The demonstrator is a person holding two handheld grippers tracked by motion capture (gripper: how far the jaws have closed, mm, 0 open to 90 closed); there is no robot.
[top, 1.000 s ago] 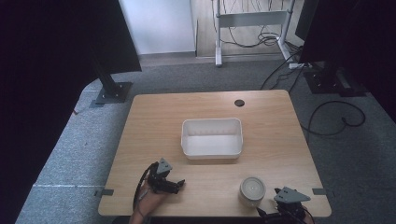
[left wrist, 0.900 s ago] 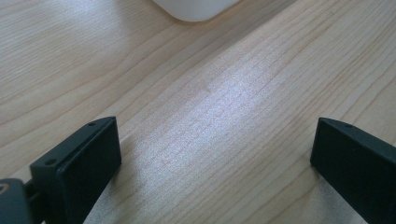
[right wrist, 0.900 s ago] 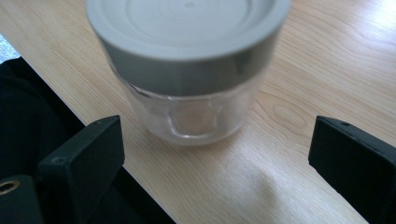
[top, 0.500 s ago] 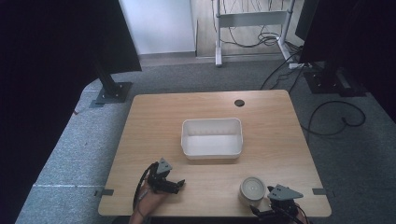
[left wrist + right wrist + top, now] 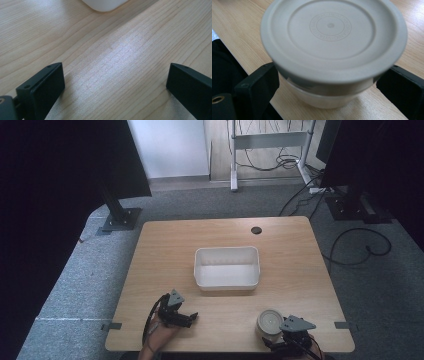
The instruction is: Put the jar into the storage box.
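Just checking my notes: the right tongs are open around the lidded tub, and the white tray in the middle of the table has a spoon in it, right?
Not quite. The white tray is empty, as the high view shows. The rest stands: the right tongs are open around the lidded tub.

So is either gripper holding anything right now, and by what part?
Nothing is held. The right gripper has its jaws open on either side of the lidded tub, below the lid's rim, without clamping it. The left gripper is open over bare table.
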